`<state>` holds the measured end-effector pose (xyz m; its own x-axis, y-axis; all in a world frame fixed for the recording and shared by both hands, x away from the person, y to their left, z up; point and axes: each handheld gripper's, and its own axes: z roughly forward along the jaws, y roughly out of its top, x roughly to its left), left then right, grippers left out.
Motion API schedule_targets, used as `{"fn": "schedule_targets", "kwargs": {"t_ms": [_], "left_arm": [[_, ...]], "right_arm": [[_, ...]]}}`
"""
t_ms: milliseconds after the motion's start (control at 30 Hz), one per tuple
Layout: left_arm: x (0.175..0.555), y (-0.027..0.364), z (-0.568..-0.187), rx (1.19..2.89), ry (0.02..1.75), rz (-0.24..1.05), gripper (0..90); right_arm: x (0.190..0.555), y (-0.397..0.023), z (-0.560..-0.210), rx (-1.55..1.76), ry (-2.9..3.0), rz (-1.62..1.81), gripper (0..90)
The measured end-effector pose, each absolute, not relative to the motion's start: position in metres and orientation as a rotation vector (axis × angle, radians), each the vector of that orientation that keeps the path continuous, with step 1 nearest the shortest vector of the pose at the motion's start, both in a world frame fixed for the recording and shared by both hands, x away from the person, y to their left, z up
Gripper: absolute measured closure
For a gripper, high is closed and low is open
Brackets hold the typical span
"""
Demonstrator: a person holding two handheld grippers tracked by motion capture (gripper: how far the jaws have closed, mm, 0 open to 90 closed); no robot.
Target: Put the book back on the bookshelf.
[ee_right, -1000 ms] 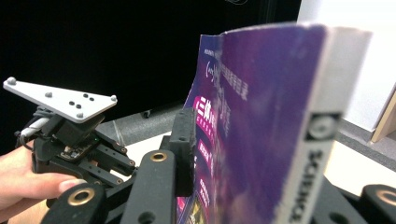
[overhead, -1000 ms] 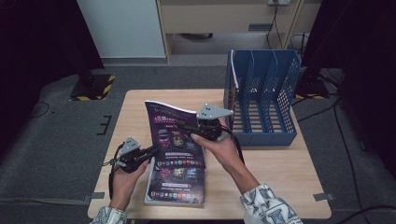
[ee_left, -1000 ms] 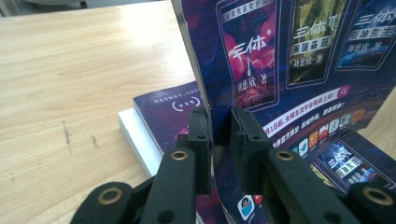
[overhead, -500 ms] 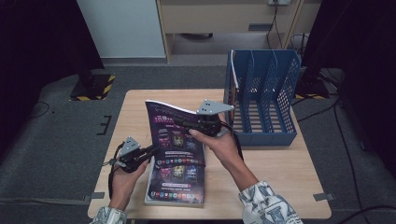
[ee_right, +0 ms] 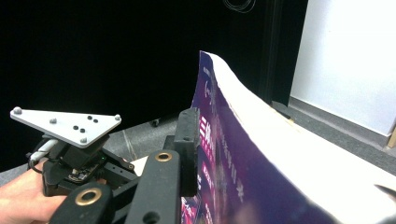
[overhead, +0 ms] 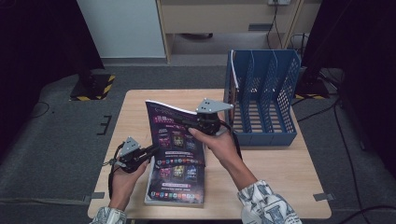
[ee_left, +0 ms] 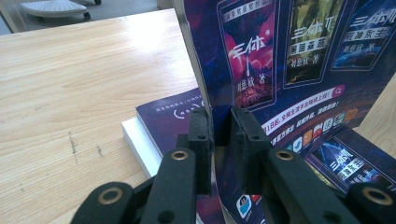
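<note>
A purple magazine is lifted off the table, tilted up between both grippers. My left gripper is shut on its lower left edge, and the pads pinch the cover from both sides. My right gripper holds the upper edge. Its jaws have just been closing on the magazine; one pad presses the cover and the other jaw is hidden behind the pages. A second, similar magazine lies flat underneath.
A blue slotted file rack stands at the table's far right, its compartments open towards me. The flat magazine rests on white pages near the front left. Bare wood lies to the left and front right. The left gripper's grey plate shows beyond the cover.
The right gripper has shifted a touch at the magazine's top edge. The left hand and the flat magazine have stayed put.
</note>
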<state>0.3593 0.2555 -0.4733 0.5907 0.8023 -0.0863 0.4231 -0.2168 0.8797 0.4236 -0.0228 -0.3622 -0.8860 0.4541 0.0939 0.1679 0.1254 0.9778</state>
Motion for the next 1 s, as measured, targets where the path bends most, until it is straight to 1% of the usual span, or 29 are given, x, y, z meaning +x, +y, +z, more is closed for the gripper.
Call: {"fn": "schedule_targets", "kwargs": {"t_ms": [167, 367, 500, 600, 633, 667, 767, 800, 867, 900, 933, 1000], "left_arm": [[0.359, 0.256, -0.473, 1.845, 0.988, 0.490, 78.3], [0.360, 0.256, -0.475, 1.837, 0.994, 0.489, 78.2], [0.360, 0.256, -0.476, 1.832, 0.997, 0.489, 77.6], [0.360, 0.256, -0.477, 1.823, 1.008, 0.496, 75.5], [0.361, 0.255, -0.478, 1.822, 1.012, 0.497, 70.9], [0.361, 0.253, -0.479, 1.825, 1.025, 0.513, 64.3], [0.362, 0.253, -0.479, 1.795, 1.051, 0.540, 32.4], [0.363, 0.254, -0.479, 1.773, 1.053, 0.538, 32.4], [0.363, 0.258, -0.480, 1.727, 1.068, 0.553, 19.7], [0.363, 0.258, -0.480, 1.727, 1.068, 0.553, 16.7], [0.365, 0.260, -0.483, 1.725, 1.095, 0.550, 14.4], [0.366, 0.263, -0.485, 1.728, 1.111, 0.545, 12.7]], "right_arm": [[0.424, -0.023, -0.362, 0.622, 2.173, 1.832, 75.5], [0.424, -0.022, -0.363, 0.636, 2.153, 1.835, 81.1], [0.424, -0.021, -0.363, 0.630, 2.144, 1.826, 82.1], [0.424, -0.022, -0.363, 0.630, 2.142, 1.820, 82.4], [0.424, -0.022, -0.362, 0.628, 2.142, 1.825, 82.5], [0.424, -0.023, -0.362, 0.626, 2.143, 1.824, 82.5], [0.424, -0.026, -0.361, 0.634, 2.146, 1.828, 82.5], [0.424, -0.026, -0.361, 0.634, 2.146, 1.828, 82.5], [0.425, -0.029, -0.359, 0.638, 2.137, 1.834, 82.5], [0.425, -0.029, -0.359, 0.638, 2.137, 1.834, 82.5], [0.425, -0.032, -0.357, 0.642, 2.120, 1.846, 82.5], [0.425, -0.035, -0.355, 0.648, 2.100, 1.855, 82.6]]}}
